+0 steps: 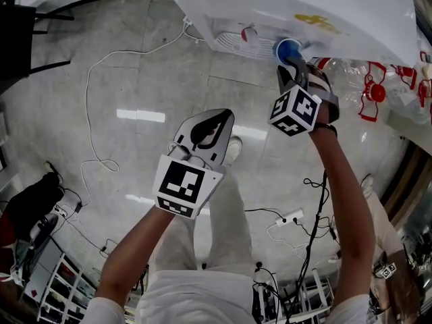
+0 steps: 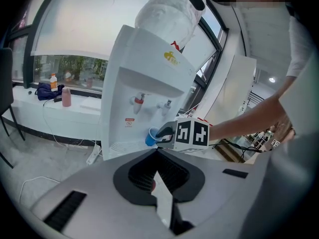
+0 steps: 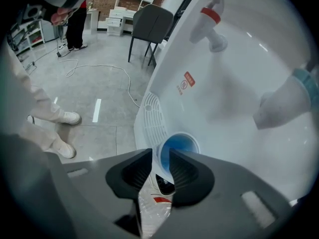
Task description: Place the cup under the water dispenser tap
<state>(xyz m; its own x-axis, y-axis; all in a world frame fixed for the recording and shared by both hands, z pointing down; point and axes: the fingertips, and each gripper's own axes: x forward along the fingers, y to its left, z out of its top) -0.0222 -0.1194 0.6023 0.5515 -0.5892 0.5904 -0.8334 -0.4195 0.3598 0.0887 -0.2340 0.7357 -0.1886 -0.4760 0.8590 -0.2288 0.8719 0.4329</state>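
A small blue cup (image 3: 180,144) stands on the white drip tray (image 3: 149,116) of the water dispenser (image 2: 142,78), below the red tap (image 3: 211,17) and the blue tap (image 3: 297,94). My right gripper (image 3: 160,156) points steeply down at it. Its jaws stand apart on either side of the cup's near wall, with a gap showing at the rim. In the head view the cup (image 1: 287,47) sits just beyond the right gripper (image 1: 291,65). My left gripper (image 1: 217,118) hangs back over the floor, shut and empty. The left gripper view shows the cup (image 2: 150,137) from the side.
A large water bottle (image 2: 167,11) tops the dispenser. Empty bottles with red caps (image 1: 368,90) lie at the right. White cables (image 1: 91,113) and a power strip (image 1: 291,217) trail over the tiled floor. A dark chair (image 3: 152,26) and a standing person's shoes (image 3: 62,128) are nearby.
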